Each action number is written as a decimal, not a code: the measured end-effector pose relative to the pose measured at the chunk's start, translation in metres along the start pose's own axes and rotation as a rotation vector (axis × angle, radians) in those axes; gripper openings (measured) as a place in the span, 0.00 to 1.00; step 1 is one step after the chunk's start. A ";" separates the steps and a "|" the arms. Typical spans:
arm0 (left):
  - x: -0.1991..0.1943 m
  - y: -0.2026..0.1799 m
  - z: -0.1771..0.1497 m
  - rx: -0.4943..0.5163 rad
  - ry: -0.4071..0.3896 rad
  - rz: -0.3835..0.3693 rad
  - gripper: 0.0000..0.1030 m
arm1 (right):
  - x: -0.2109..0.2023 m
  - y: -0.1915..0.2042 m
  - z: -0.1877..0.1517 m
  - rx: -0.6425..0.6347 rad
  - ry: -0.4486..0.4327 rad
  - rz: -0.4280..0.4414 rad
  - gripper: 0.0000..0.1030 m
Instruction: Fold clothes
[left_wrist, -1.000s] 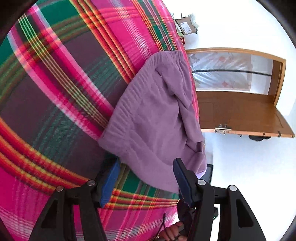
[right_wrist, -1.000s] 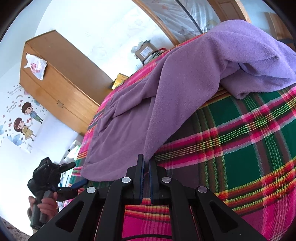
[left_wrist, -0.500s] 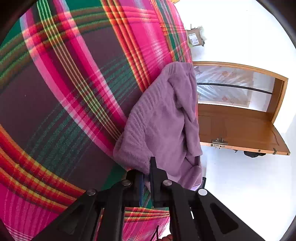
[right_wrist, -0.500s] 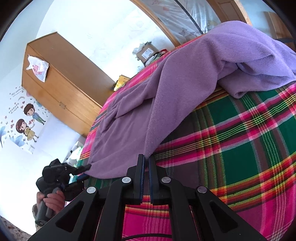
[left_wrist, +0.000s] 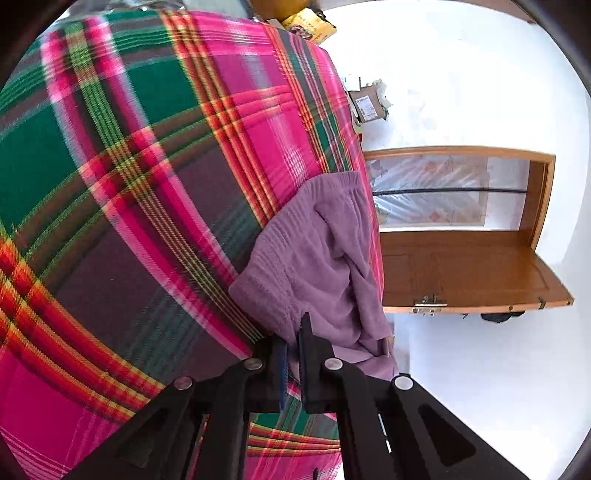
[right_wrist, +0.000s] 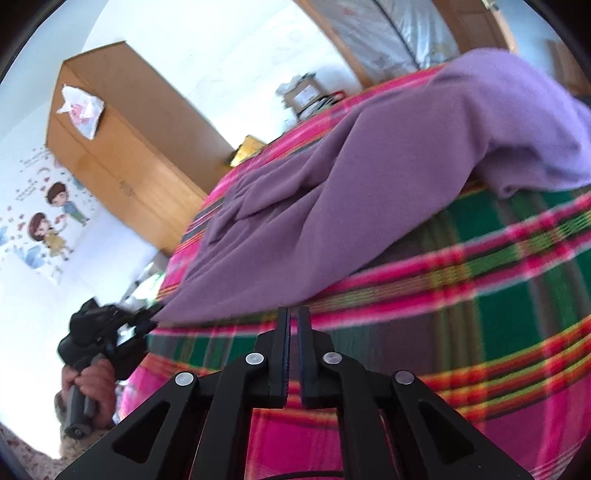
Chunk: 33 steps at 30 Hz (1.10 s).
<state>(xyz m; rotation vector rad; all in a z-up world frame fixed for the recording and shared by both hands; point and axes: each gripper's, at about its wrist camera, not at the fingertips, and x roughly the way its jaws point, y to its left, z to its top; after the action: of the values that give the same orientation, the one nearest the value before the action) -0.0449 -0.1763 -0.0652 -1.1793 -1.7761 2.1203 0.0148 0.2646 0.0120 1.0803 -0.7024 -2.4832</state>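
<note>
A purple fleece garment (left_wrist: 317, 258) lies on a pink, green and red plaid bedcover (left_wrist: 147, 184), near the bed's right edge in the left wrist view. My left gripper (left_wrist: 293, 332) is shut on the garment's near hem, and the cloth bunches up at its tips. In the right wrist view the garment (right_wrist: 369, 184) stretches across the bedcover (right_wrist: 480, 295) with a raised fold at the far right. My right gripper (right_wrist: 291, 314) is shut at the garment's near edge, apparently pinching the hem; blur hides the contact. A hand (right_wrist: 88, 384) holds the left gripper (right_wrist: 110, 332) at the garment's left corner.
An open wooden door (left_wrist: 461, 269) stands past the bed's edge. A wooden wardrobe (right_wrist: 122, 155) with a plastic bag (right_wrist: 81, 110) on top stands against a white wall. A cardboard box (left_wrist: 369, 103) sits beyond the bed's far end.
My left gripper went from open around the hem to shut on it, then drew back with the cloth. My right gripper stayed shut and shifted; the garment's near edge now lies flatter.
</note>
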 end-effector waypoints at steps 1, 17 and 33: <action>-0.002 0.002 0.001 -0.002 0.000 -0.003 0.04 | -0.002 -0.001 0.003 -0.001 -0.012 -0.017 0.06; -0.021 0.000 0.017 0.008 -0.051 0.001 0.04 | -0.008 -0.089 0.031 0.308 -0.133 -0.062 0.49; -0.032 0.003 0.018 0.017 -0.051 0.014 0.04 | -0.028 -0.088 0.036 0.351 -0.185 -0.135 0.10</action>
<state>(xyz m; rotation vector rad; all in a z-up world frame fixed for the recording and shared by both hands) -0.0335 -0.2090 -0.0532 -1.1472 -1.7715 2.1876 -0.0034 0.3615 -0.0002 1.0488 -1.1927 -2.6647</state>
